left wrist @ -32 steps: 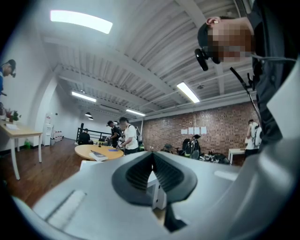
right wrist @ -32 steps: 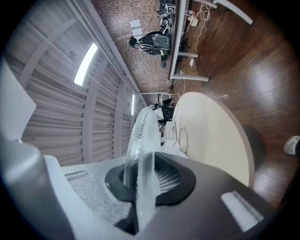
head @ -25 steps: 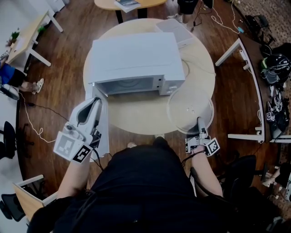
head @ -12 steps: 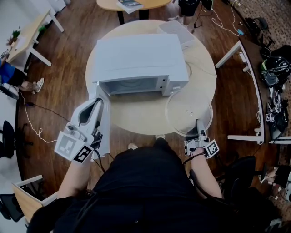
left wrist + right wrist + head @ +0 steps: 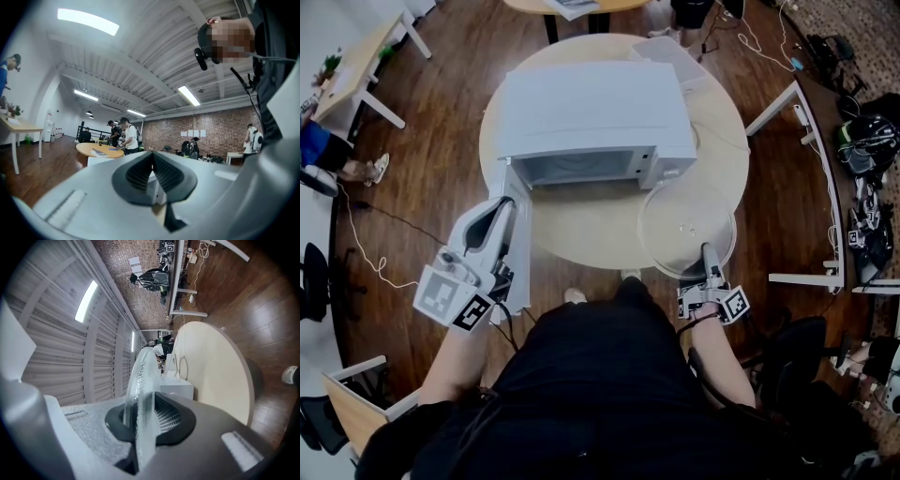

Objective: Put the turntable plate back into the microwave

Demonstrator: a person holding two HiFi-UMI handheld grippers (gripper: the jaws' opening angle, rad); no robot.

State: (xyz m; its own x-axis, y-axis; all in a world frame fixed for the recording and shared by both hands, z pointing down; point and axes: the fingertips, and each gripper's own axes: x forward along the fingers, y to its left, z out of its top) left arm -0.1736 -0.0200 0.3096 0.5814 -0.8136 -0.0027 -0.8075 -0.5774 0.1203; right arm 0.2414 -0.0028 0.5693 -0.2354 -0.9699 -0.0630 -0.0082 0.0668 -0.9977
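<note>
The white microwave (image 5: 595,112) stands on the round table (image 5: 581,230) with its cavity (image 5: 577,169) facing me. Its door (image 5: 517,272) is swung open at the left. The clear glass turntable plate (image 5: 686,225) hangs level in front of the microwave's right front corner. My right gripper (image 5: 707,251) is shut on the plate's near rim. In the right gripper view the plate (image 5: 143,376) runs edge-on between the pads (image 5: 161,416). My left gripper (image 5: 499,214) is shut and holds nothing; it sits beside the open door, contact unclear. Its pads (image 5: 161,171) meet at the tips.
A flat white box (image 5: 666,52) lies on the table behind the microwave. A light desk (image 5: 356,80) stands at the far left and a white desk frame (image 5: 811,187) at the right. Cables trail over the wooden floor (image 5: 431,178).
The plate and my right gripper have shifted a little left toward the microwave's front. My left gripper has crept slightly along the open door.
</note>
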